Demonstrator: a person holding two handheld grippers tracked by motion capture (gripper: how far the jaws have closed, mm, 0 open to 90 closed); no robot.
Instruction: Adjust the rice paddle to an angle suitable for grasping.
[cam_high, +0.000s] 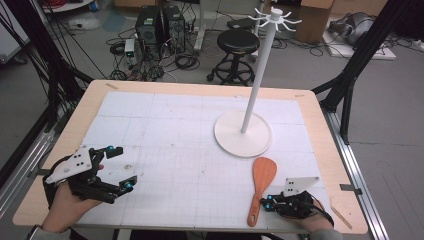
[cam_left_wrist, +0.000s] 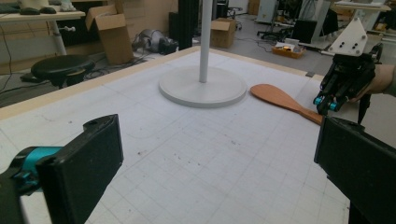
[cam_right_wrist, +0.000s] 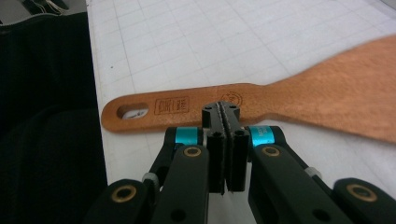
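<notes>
A wooden spatula (cam_high: 261, 185) lies flat on the white grid mat near the front right, blade toward the stand. My right gripper (cam_high: 268, 202) sits just right of its handle with the jaws pressed together. In the right gripper view the closed tips (cam_right_wrist: 222, 112) rest over the middle of the spatula (cam_right_wrist: 327, 93) handle, nothing between them. My left gripper (cam_high: 122, 167) stands open at the front left above bare mat. From the left gripper view its wide jaws (cam_left_wrist: 215, 158) frame the mat, with the spatula (cam_left_wrist: 280, 98) and the right gripper (cam_left_wrist: 325, 103) farther off.
A white stand (cam_high: 243, 134) with a round base, tall pole and hooked top is on the mat right of centre, just beyond the spatula's blade. The wooden table edge (cam_high: 200, 87) borders the mat. A stool and cables are on the floor behind.
</notes>
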